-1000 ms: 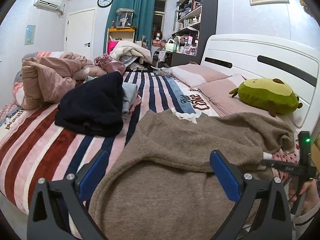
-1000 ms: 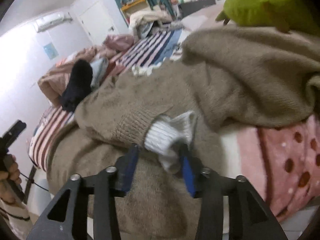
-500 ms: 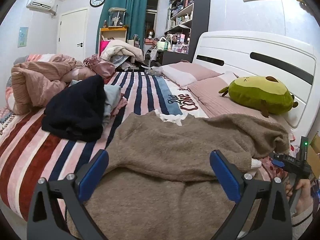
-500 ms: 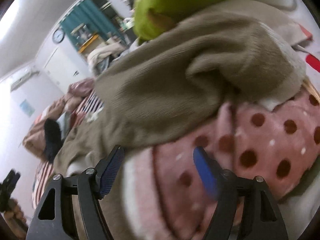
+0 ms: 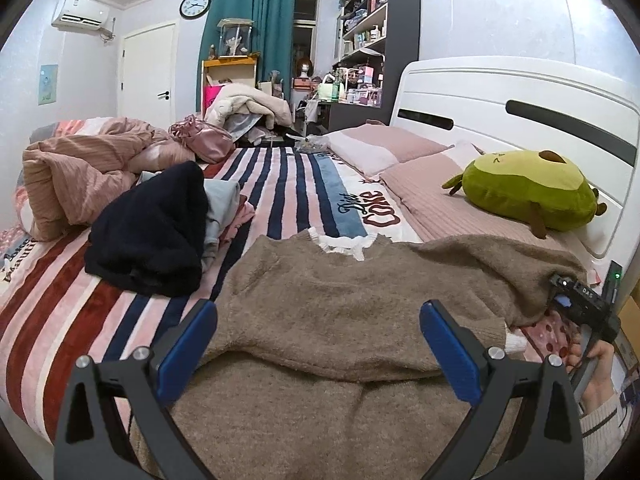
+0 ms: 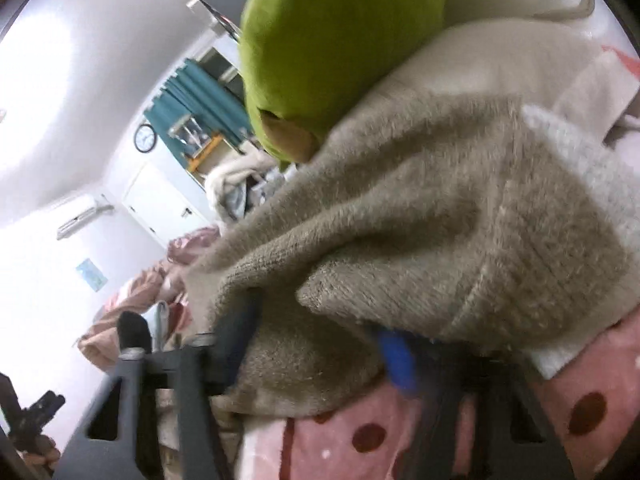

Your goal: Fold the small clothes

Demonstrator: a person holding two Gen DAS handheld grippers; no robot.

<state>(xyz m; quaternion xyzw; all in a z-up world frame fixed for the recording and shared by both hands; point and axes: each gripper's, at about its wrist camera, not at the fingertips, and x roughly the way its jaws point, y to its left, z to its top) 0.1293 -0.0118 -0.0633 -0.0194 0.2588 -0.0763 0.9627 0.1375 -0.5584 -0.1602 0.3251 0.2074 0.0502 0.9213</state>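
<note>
Beside the avocado plush (image 5: 528, 190), the right gripper (image 6: 320, 344) is closing on the brown sweater's (image 5: 340, 300) sleeve fold, likely for folding inward; the left gripper (image 5: 320, 344) hovers released.

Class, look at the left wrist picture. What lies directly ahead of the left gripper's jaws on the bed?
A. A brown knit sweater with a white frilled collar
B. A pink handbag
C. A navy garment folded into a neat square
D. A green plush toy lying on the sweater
A: the brown sweater spreads across the striped blanket just ahead of the wide-apart jaws of the left gripper, its white collar at the far edge.
</note>
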